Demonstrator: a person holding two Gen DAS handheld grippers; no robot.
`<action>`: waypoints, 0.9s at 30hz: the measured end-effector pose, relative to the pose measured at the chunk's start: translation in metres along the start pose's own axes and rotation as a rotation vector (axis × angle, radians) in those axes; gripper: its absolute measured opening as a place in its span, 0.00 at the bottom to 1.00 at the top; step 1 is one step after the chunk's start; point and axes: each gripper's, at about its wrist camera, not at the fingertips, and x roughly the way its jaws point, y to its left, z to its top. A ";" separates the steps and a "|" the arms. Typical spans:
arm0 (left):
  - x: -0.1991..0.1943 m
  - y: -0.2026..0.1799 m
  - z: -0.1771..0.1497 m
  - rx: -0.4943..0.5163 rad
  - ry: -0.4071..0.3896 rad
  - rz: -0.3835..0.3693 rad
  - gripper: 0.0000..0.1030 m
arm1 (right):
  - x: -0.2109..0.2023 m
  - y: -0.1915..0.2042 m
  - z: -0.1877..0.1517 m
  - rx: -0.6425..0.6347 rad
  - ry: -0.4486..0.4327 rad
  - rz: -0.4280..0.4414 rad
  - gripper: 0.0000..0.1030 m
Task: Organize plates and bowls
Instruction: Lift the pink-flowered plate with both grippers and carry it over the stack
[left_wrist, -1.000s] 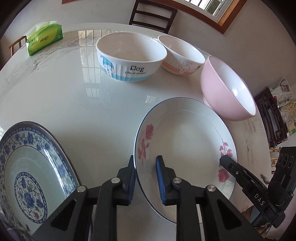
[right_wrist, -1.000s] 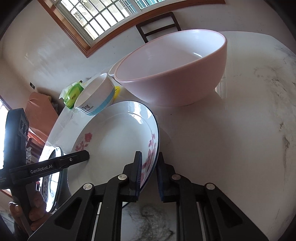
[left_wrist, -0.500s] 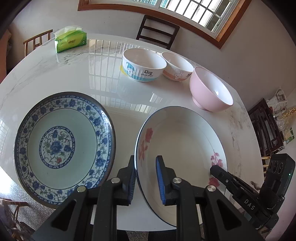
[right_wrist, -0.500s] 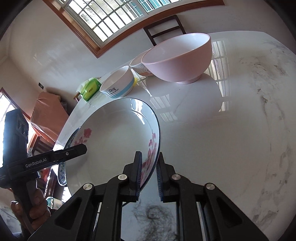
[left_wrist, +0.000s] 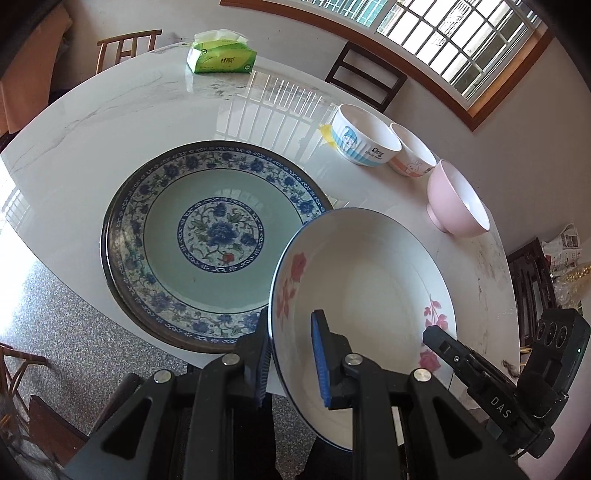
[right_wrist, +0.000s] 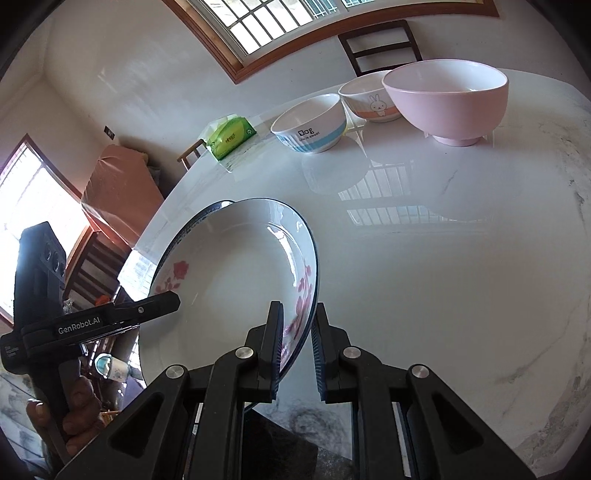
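Observation:
Both grippers hold a white plate with pink roses (left_wrist: 369, 280) in the air above the marble table (left_wrist: 110, 122). My left gripper (left_wrist: 290, 354) is shut on its left rim. My right gripper (right_wrist: 297, 347) is shut on its right rim, and the plate (right_wrist: 229, 280) tilts up there. A blue-and-white floral plate (left_wrist: 207, 240) lies flat on the table, left of the held plate and partly under its edge. A blue dog bowl (left_wrist: 364, 134), a rabbit bowl (left_wrist: 412, 157) and a pink bowl (left_wrist: 458, 199) stand in a row at the far right.
A green tissue pack (left_wrist: 221, 57) lies at the table's far edge. Wooden chairs (left_wrist: 365, 79) stand behind the table. The table's near edge runs just below the blue plate, with speckled floor (left_wrist: 74, 321) beyond it.
Both grippers have lifted the rose plate higher and carried it left, so it now overlaps the blue plate's right edge. The bowls look farther away.

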 end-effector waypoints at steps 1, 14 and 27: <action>-0.003 0.004 0.000 -0.006 -0.007 0.002 0.20 | 0.002 0.004 0.000 -0.009 0.005 0.000 0.15; -0.014 0.051 0.017 -0.081 -0.053 0.030 0.20 | 0.043 0.057 0.015 -0.131 0.051 -0.004 0.15; -0.002 0.081 0.037 -0.120 -0.057 0.058 0.20 | 0.078 0.085 0.033 -0.197 0.086 -0.026 0.15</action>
